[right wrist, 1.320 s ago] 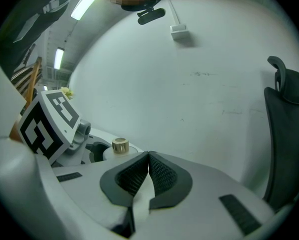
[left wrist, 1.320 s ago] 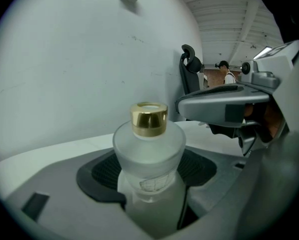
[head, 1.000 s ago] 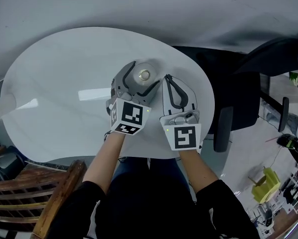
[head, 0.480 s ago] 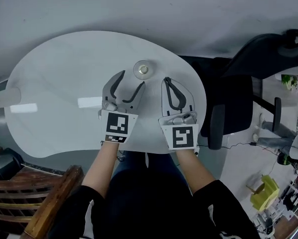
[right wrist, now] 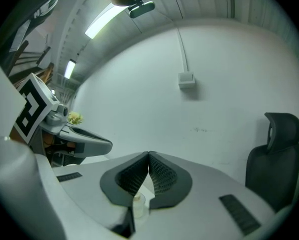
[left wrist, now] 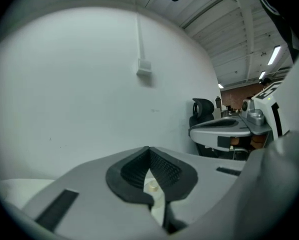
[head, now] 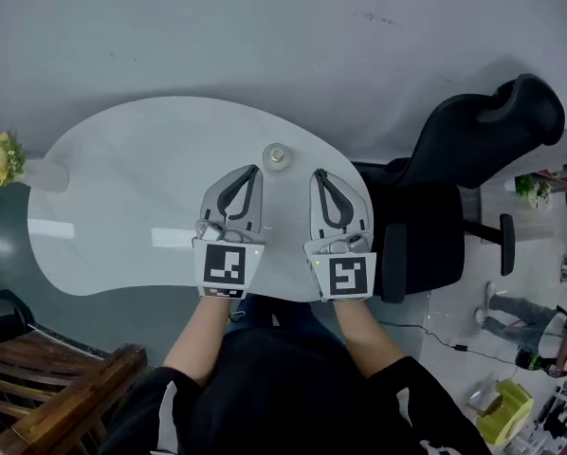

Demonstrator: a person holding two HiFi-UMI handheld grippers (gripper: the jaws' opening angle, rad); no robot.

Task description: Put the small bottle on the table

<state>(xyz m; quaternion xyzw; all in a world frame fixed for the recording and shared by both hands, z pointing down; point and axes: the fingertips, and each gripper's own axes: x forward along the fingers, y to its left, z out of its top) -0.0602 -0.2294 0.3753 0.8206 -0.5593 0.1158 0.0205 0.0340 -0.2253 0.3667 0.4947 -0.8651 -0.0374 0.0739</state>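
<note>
- left gripper [head: 254, 169]: jaws have just been closing and now they meet at the tips, with nothing caught between the pads
- right gripper [head: 319, 172]: jaws together too, fingertips touching, with a loop-shaped gap behind them
- both are held side by side, a bit apart, fingertips pointing away from the body and pretty much level
- marker cubes [head: 225, 268] sit right behind the fingers, facing up
- bare forearms [head: 208, 325] run back into black sleeves [head: 151, 406]
</note>
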